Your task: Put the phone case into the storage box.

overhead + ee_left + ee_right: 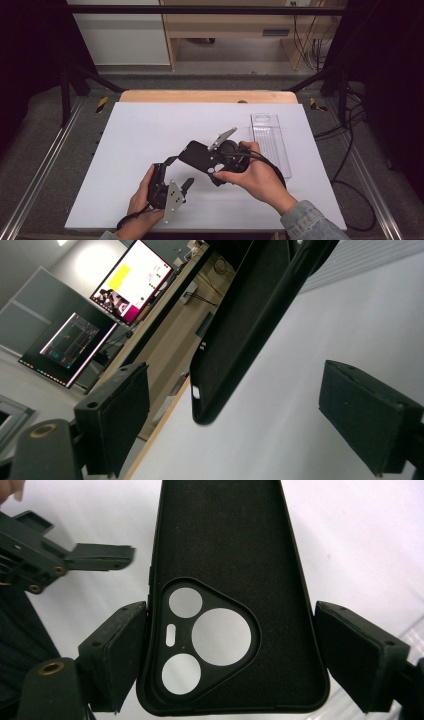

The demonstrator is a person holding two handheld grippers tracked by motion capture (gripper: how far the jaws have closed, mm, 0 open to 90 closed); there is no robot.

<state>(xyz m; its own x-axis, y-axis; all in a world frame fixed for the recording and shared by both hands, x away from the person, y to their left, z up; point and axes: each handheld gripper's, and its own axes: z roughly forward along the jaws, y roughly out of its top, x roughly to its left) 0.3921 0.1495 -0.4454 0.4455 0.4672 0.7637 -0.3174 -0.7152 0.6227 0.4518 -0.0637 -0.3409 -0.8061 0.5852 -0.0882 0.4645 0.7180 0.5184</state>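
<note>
A black phone case [199, 155] hangs above the white table sheet [140, 125], its inside face and camera cut-outs showing in the right gripper view [220, 540]. My right gripper [216, 162] is shut on the case's camera end, with a pad pressed against each long edge [230, 607]. My left gripper [179, 172] stands open just in front of the case's free end. In the left gripper view that end of the case [245, 325] hangs between and beyond the two pads [235, 385], touching neither. One left finger [100, 555] shows beside the case in the right gripper view.
A clear plastic tray [270, 140] lies on the right side of the sheet, close behind my right hand. The wooden table edge [210, 96] runs along the back. Lit monitors [135, 280] stand off the table.
</note>
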